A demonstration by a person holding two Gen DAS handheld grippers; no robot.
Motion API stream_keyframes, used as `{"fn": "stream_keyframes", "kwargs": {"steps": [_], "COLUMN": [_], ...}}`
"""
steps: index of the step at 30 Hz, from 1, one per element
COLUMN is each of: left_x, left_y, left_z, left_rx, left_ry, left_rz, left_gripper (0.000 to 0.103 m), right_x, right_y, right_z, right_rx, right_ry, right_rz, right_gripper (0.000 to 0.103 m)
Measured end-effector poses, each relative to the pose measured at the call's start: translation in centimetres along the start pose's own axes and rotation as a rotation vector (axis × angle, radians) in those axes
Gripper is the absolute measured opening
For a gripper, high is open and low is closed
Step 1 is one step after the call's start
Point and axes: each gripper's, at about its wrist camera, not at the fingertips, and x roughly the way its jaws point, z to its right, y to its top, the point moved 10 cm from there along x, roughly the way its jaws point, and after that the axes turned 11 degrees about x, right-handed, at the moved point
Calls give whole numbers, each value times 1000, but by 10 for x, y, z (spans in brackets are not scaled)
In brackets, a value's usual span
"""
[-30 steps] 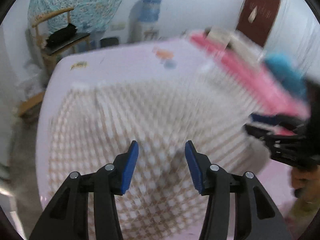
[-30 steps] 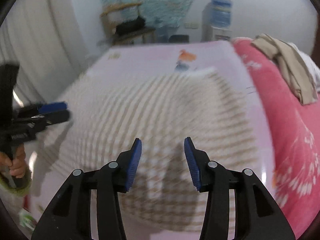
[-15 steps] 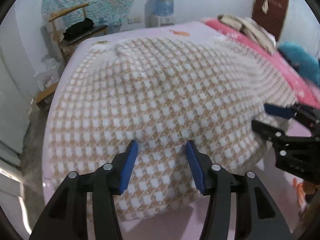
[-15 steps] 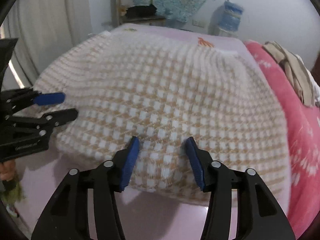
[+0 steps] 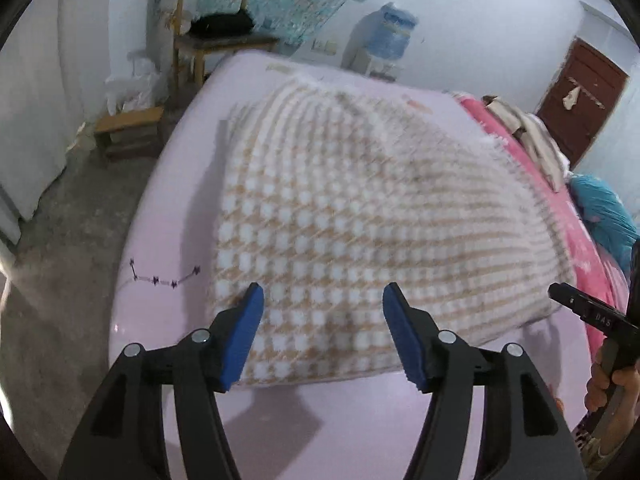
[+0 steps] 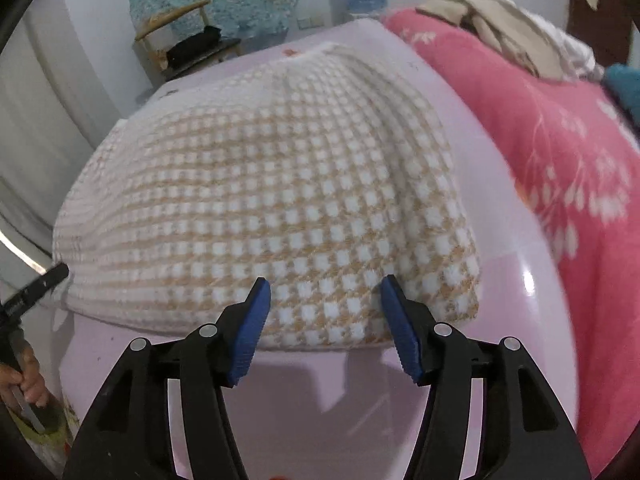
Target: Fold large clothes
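A large tan-and-white checked fleece garment point(image 5: 360, 232) lies spread flat on a lilac bed point(image 5: 168, 208); it also shows in the right wrist view point(image 6: 280, 200). My left gripper point(image 5: 323, 330) is open and empty above the garment's near left corner. My right gripper point(image 6: 325, 322) is open and empty above the garment's near right corner. The right gripper's tip shows at the right edge of the left wrist view point(image 5: 588, 312), and the left gripper's tip at the left edge of the right wrist view point(image 6: 36, 290).
A pink flowered blanket point(image 6: 560, 152) covers the bed's right side, with beige clothes point(image 6: 500, 28) and a teal item point(image 5: 604, 216) on it. A wooden chair point(image 5: 216, 40), a low stool point(image 5: 128, 128) and a water dispenser point(image 5: 384, 44) stand beyond the bed.
Both grippers pulled back toward the near edge of the bed and opened wider. The garment now lies flat with its near edge just under the fingertips.
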Motion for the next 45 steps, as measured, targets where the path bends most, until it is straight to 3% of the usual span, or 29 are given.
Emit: {"fn": "stream_keyframes", "kwargs": {"steps": [6,10,13,20,23,25,30,35,45], "left_x": [-66,-106,-127,-140,-136,-125,-92,-69,-60], "left_y": [19,34,41,50,45,38,17,-2,-15], "left_z": [42,63,76,73,68,63,62,56,57], "left_rx": [69,129,173,142,110,102,62,4,7], "left_ry": [-44,9,49,235,308,364,295,317,346], "left_rz": [140,243,292,310,289,225,74,-35,-114], "left_gripper": [80,98,98,98,98,98,98,98,98], "right_x": [-55,-92,-121,-152,-143,-131,-100,-83,-66], "right_y": [-11,-10,-3,2,-9,-16,-30,-35,-42], "right_z": [-21,-27,-35,-44,-45,-41,-34,-32,-32], "right_rx": [-24,-47,-75,-97,-102,-99,-102,-74,-66], "right_ry": [82,83,67,7,-18,-55,-164,-145,-135], "right_rz": [75,172,283,420,400,365,262,184,107], "right_gripper": [73,83,95,95,95,95,95,95,95]}}
